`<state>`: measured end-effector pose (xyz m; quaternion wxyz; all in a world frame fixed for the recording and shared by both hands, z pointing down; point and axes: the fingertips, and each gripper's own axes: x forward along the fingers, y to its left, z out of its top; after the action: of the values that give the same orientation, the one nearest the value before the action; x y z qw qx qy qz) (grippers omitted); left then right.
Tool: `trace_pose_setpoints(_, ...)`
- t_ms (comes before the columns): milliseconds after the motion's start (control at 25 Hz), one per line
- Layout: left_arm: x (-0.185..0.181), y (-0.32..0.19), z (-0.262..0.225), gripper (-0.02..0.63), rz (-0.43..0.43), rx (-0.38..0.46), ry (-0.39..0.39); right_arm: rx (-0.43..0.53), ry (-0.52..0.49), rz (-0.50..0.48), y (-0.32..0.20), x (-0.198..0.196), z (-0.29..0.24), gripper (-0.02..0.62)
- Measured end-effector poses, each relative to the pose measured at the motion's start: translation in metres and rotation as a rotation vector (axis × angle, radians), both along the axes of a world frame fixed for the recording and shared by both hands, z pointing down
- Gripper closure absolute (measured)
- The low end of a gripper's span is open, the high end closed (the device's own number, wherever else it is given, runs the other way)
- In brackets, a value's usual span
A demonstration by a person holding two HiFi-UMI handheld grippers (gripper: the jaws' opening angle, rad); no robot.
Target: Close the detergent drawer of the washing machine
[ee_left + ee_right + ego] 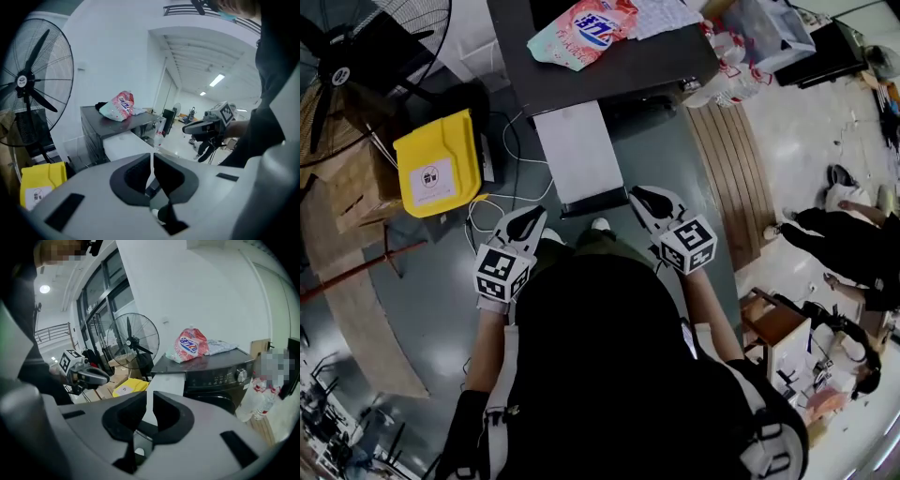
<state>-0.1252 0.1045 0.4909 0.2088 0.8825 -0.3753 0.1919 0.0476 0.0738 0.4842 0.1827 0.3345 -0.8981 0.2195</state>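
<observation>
The dark grey washing machine [619, 70] [218, 376] stands ahead of me. Its white detergent drawer [577, 155] [123, 144] [168, 382] is pulled far out toward me. A pink-and-white detergent bag [581, 28] lies on the machine's top. My left gripper [532, 218] [151, 157] is held below the drawer's front left corner, apart from it, shut and empty. My right gripper [639, 197] [150, 394] is just right of the drawer's front end, its jaws nearly together with a thin slit and nothing in it. Both point toward the machine.
A black floor fan [356, 56] and a yellow box [439, 164] stand to the left of the machine, with cables on the floor. To the right lie a wooden platform [731, 159] and plastic bottles [727, 80]. A person [844, 234] is at the far right.
</observation>
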Motion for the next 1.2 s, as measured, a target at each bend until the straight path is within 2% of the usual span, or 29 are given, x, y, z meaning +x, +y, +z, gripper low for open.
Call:
trace_pose_setpoints(200,0.012,0.007,0.03,0.594,0.084,-0.066,-0.021,-0.039,0.067,0.038,0.015,0.013,0.03,0.546)
trace_pose_setpoints(360,0.019,0.013,0.053,0.586,0.111,-0.101,-0.064,-0.085,0.103,0.047,0.027,0.022,0.058,0.504)
trace_pose_setpoints(480,0.025,0.019,0.07,0.537,0.131,-0.128,-0.096,-0.106,0.136,0.045,0.035,0.028,0.077,0.48)
trace_pose_setpoints(640,0.032,0.027,0.093,0.504,0.154,-0.16,-0.146,-0.118,0.189,0.024,0.04,0.036,0.102,0.476)
trace_pose_setpoints(1200,0.042,0.035,0.156,0.487,0.106,-0.308,-0.314,-0.174,0.244,-0.122,0.033,0.037,0.15,0.46)
